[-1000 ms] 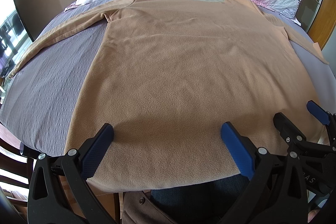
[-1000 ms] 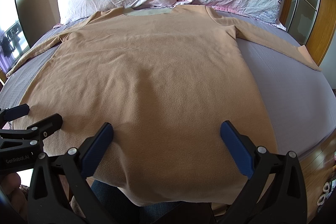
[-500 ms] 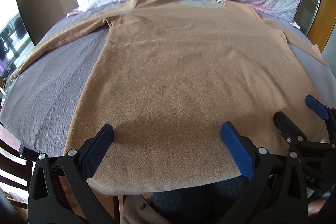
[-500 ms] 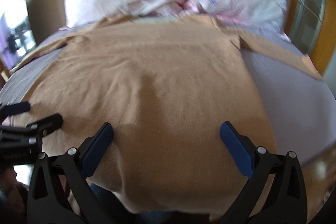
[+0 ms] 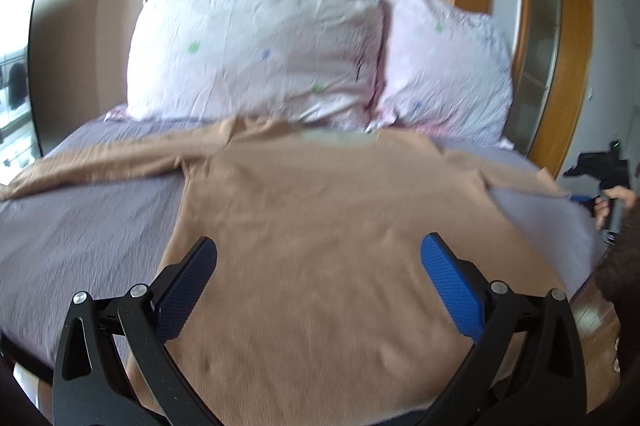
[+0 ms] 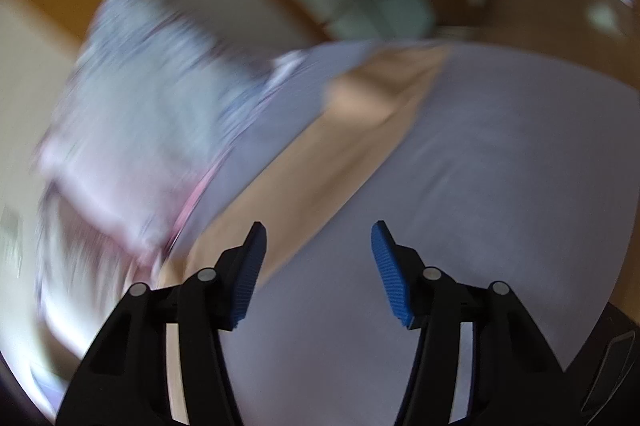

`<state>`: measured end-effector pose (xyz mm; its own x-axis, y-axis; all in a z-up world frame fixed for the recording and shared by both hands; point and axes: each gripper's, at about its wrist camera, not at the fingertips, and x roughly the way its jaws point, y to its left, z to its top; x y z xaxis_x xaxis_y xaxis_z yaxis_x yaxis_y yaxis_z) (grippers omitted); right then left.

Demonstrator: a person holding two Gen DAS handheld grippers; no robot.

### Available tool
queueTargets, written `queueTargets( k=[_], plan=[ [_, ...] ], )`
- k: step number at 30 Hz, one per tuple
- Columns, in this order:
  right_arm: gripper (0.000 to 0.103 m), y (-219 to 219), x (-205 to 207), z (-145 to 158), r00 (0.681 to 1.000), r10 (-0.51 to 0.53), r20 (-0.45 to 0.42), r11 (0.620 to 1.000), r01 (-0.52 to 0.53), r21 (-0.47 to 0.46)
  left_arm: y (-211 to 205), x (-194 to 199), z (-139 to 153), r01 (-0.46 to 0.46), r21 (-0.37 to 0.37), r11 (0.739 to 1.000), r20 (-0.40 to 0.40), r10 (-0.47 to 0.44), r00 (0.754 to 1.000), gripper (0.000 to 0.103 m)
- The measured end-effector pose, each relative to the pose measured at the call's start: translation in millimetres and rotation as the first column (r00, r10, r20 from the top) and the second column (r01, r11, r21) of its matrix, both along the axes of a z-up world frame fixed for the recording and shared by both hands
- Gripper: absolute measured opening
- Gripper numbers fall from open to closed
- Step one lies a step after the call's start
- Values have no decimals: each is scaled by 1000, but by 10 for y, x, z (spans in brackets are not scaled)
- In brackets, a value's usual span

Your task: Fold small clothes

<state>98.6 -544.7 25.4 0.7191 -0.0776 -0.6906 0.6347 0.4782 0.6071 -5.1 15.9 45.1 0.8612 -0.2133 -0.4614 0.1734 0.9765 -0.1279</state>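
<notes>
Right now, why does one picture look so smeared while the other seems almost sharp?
Right wrist view: heavy motion blur streaks the pillow and the tan sleeve; only the right hand-held gripper stays crisp. Left wrist view: mildly soft, tan shirt readable; fisheye bends the door frame.

The left gripper (image 5: 318, 258) hangs with its jaws wide apart above the tan shirt (image 5: 320, 226), which lies flat on the purple bed sheet (image 5: 80, 226). Two pillows (image 5: 256, 50) lean behind it. The right gripper (image 5: 600, 182) is at the right edge.

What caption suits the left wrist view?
Open left gripper above a tan long-sleeved top spread flat on the bed.
</notes>
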Motion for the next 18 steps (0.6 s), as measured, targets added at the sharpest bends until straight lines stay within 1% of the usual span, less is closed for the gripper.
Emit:
queueTargets(
  k=[2,3,4,6,9,10,11,13,14,15,16,17,18],
  plan=[
    [54,-252,152,-115,998,-58,-32,998,59,38,40,97,28,29,-25,999,11,-29,1000,102],
    [51,-317,217,-163,996,-80,-45,995,82,48,60,130,31,34,-38,999,10,-34,999,102],
    [51,-386,268,-203,994,-94,-55,994,97,54,98,182,26,38,-56,998,3,-38,999,102],
    [46,-453,349,-302,992,-114,-59,991,117,69,232,316,10,43,-131,990,-20,-45,999,102],
    [39,-451,438,-331,991,-124,-58,991,126,45,390,369,12,31,-221,975,-26,-38,999,102],
    [25,-451,484,-374,991,-121,-60,992,123,36,470,420,18,18,-250,968,-23,-25,999,102],
    [6,-462,518,-413,991,-116,-67,992,118,36,532,408,9,10,-268,963,-18,-15,1000,102],
    [5,-526,529,-394,992,-117,-48,993,118,28,658,422,8,-11,-296,955,-7,10,1000,102],
    [5,-519,538,-299,994,-106,-37,994,106,-5,755,433,7,-26,-315,949,-6,25,1000,102],
    [5,-372,623,-101,998,-66,1,994,66,-89,848,455,5,-40,-330,943,-11,39,999,102],
    [5,-200,682,112,999,-9,45,986,17,-168,902,452,-3,-49,-336,941,-15,46,999,102],
    [4,-44,755,273,997,40,72,975,-24,-221,993,464,-5,-69,-341,938,-22,65,998,102],
    [4,185,848,458,988,112,108,958,-78,-277,1062,468,-8,-95,-337,937,-26,91,995,102]
  ],
)
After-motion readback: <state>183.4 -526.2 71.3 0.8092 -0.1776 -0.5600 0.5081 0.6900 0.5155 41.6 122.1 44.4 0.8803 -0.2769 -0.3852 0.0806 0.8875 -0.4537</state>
